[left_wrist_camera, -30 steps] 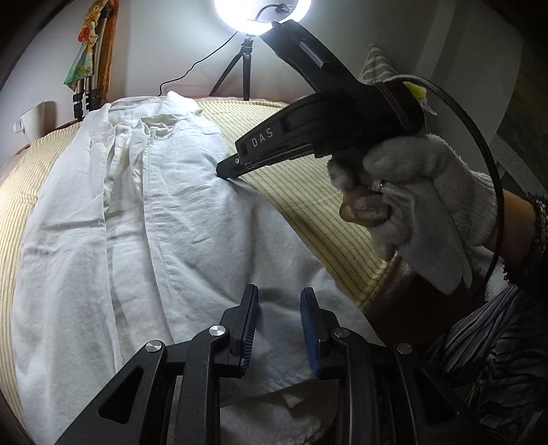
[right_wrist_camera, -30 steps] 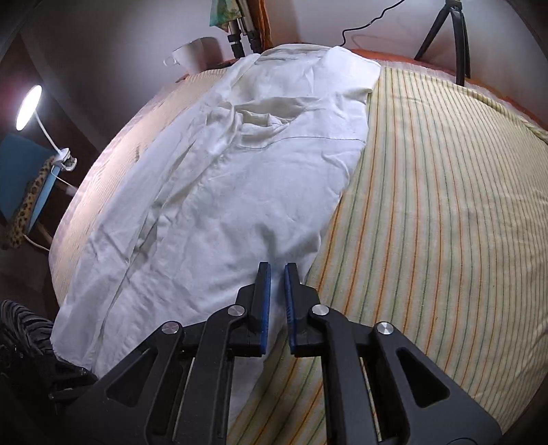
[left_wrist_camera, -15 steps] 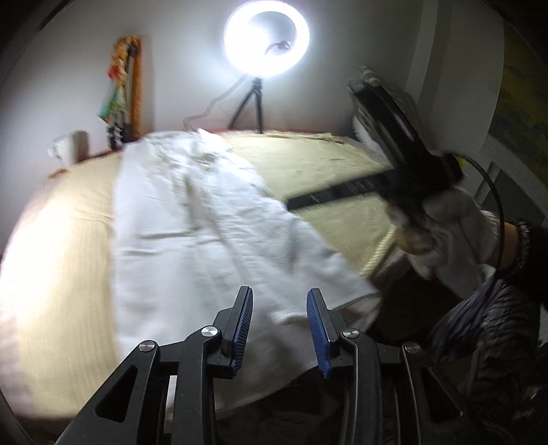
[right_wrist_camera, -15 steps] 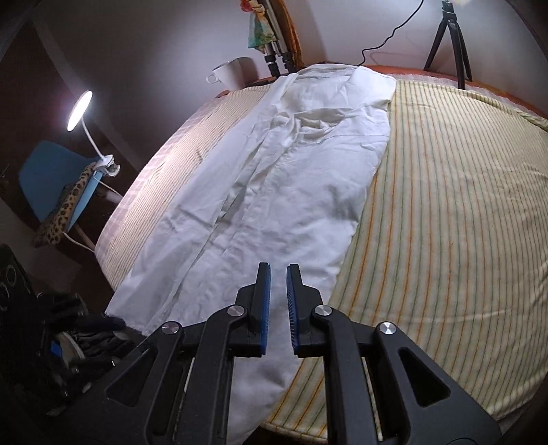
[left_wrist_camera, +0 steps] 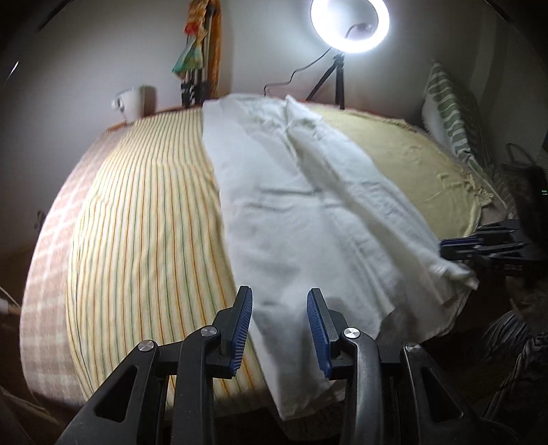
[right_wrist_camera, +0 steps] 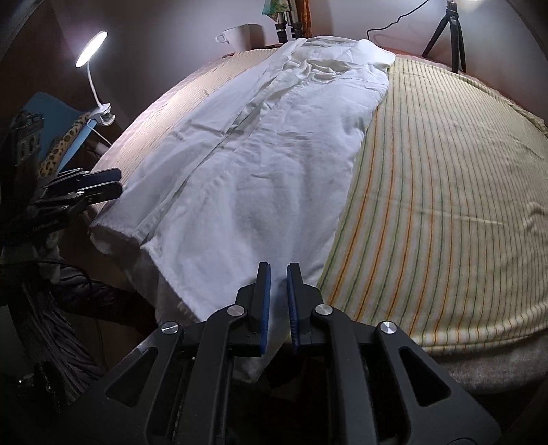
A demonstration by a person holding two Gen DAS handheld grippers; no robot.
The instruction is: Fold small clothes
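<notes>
Lying lengthwise down a yellow striped bedspread [left_wrist_camera: 144,219]: long white cotton garment [left_wrist_camera: 301,219], hem overhanging the near edge. Left gripper [left_wrist_camera: 279,328] fingers parted, empty; right gripper [right_wrist_camera: 278,301] fingers narrow, empty. Beyond: glowing ring light [left_wrist_camera: 349,24], white mug [left_wrist_camera: 132,102].

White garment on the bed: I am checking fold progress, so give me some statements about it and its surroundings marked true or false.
1. The white garment lies lengthwise on the striped bedcover. True.
2. The ring light is switched off. False: it glows brightly.
3. A white cup stands beyond the far end of the bed. True.
4. The garment is folded into a small square. False: it lies stretched out long, its near end hanging over the bed's edge.
5. The left gripper is clamped on a sock. False: its jaws stand apart, pressing on nothing.
</notes>
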